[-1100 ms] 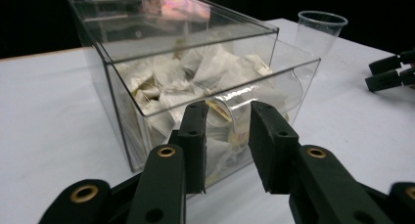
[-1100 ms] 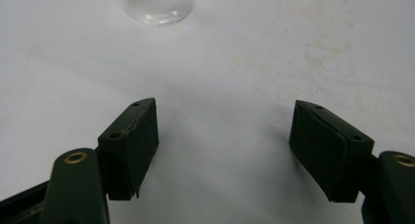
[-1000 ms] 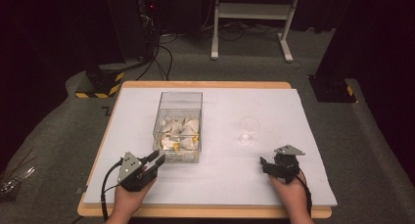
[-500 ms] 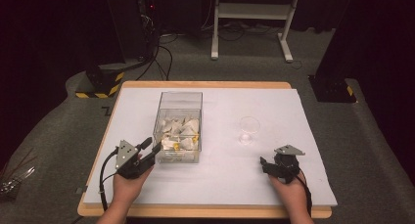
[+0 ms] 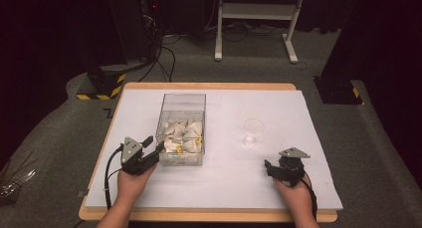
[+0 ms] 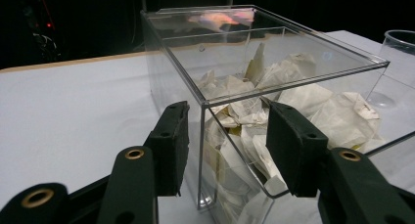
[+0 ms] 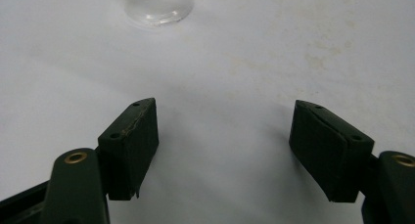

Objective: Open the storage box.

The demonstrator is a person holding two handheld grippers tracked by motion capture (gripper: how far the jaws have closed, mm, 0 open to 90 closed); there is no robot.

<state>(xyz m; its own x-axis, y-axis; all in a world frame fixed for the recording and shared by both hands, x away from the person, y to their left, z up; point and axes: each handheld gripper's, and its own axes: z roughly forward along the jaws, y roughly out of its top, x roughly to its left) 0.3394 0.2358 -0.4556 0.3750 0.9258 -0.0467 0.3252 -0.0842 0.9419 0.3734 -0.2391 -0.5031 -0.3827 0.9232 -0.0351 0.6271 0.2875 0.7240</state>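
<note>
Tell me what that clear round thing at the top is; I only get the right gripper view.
Observer: It is the base of a clear cup, standing upright on the white table.
Operator: Anything else on there?
Observer: A clear box of white paper packets stands left of the cup.
Operator: What is the other hand doing?
Observer: Its left hand-held gripper straddles the box's near left corner; the jaws have just been opening and do not press on the wall.
</note>
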